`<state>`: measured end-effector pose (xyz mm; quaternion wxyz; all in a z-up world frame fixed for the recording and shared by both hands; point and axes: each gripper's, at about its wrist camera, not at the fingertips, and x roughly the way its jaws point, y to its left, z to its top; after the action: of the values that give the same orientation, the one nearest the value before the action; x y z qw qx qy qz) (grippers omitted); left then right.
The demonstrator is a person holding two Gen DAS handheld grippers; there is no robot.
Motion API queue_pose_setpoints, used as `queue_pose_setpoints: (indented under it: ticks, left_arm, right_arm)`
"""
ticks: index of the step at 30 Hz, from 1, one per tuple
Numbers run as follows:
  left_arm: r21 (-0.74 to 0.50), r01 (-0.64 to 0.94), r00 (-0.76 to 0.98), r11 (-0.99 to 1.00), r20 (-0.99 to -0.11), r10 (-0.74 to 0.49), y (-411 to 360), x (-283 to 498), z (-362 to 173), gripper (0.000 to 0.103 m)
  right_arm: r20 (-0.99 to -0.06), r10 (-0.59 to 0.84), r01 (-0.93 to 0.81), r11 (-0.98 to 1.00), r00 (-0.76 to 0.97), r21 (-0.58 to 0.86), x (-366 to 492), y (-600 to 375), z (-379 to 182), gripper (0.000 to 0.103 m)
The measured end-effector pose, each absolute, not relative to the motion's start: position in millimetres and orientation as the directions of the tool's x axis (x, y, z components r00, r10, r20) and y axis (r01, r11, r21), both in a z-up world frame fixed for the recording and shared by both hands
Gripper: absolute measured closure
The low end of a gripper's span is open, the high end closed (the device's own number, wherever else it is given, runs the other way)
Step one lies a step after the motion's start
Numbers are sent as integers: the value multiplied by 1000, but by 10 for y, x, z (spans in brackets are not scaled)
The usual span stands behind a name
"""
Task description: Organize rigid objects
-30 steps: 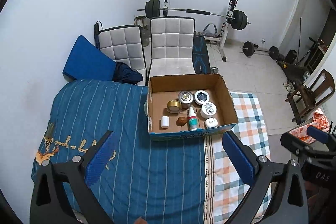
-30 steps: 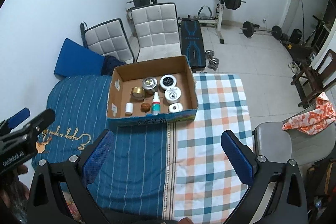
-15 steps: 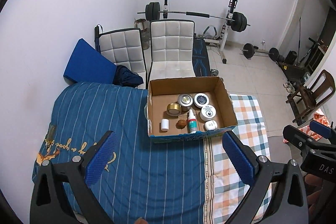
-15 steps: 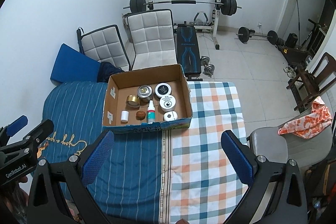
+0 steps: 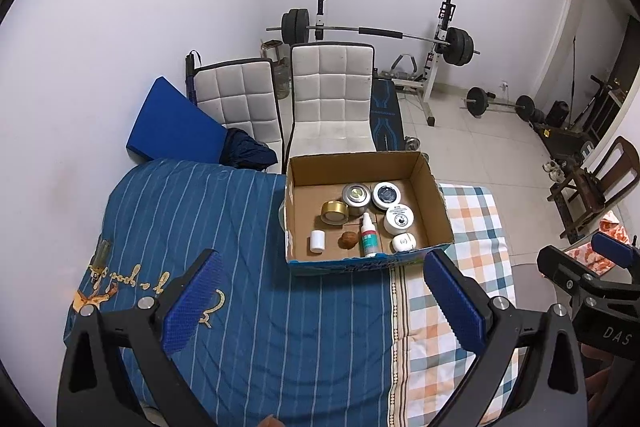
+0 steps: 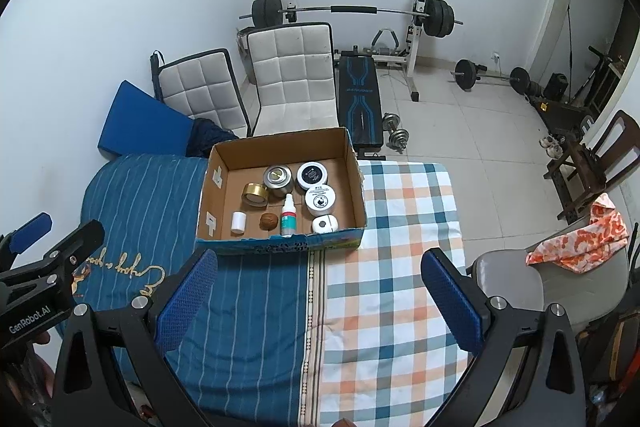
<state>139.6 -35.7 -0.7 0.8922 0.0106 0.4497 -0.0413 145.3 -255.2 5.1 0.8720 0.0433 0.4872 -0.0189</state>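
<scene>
An open cardboard box sits at the far edge of the covered table. Inside lie a gold tin, a silver tin, a dark-lidded jar, a white jar, a spray bottle, a brown ball, a small white cylinder and a small white case. My left gripper is open and empty, well short of the box. My right gripper is open and empty, also short of the box.
A blue striped cloth covers the table's left part, a checked cloth the right. Two white chairs stand behind the table, beside a blue cushion and a weight bench. A grey chair with an orange cloth stands at the right.
Both grippers have pulled back and up a little; the box looks smaller and farther. Both stay open and empty. The items in the box have not moved.
</scene>
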Motion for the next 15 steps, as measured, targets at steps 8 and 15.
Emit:
queue_pose_setpoints:
  ticks: [8, 15]
  left_arm:
    - [-12, 85, 590, 996, -805, -59, -353, 1373, -22, 0]
    - [-14, 88, 579, 996, -813, -63, -381, 1374, -68, 0]
  right_arm:
    - [-851, 5, 75, 996, 526, 52, 1439, -2541, 66, 0]
    - [-851, 4, 76, 996, 525, 52, 1439, -2542, 68, 0]
